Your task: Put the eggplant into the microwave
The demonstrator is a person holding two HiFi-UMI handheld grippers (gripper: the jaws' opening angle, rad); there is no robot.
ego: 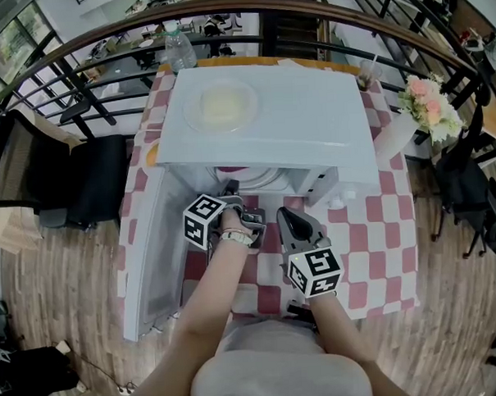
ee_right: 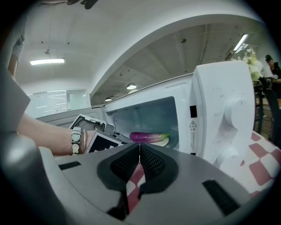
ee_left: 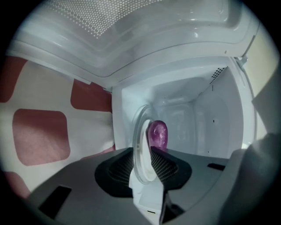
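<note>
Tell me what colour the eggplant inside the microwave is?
Glossy purple eggplant with a green stem end; the right gripper view shows it best.

The eggplant (ee_right: pixel 147 136) lies inside the microwave (ee_right: pixel 219 110), seemingly on a plate (ee_right: pixel 166 141).

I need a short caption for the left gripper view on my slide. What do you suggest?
Left gripper open, the rim of the plate between its jaws; eggplant on it, inside the microwave.

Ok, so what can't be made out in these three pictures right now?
- Left gripper view: the eggplant shows end-on; its lower part is behind the left gripper's jaw.
- Head view: the microwave's inside is mostly hidden under its own top.
- Right gripper view: the warning label's print is too small to read.
</note>
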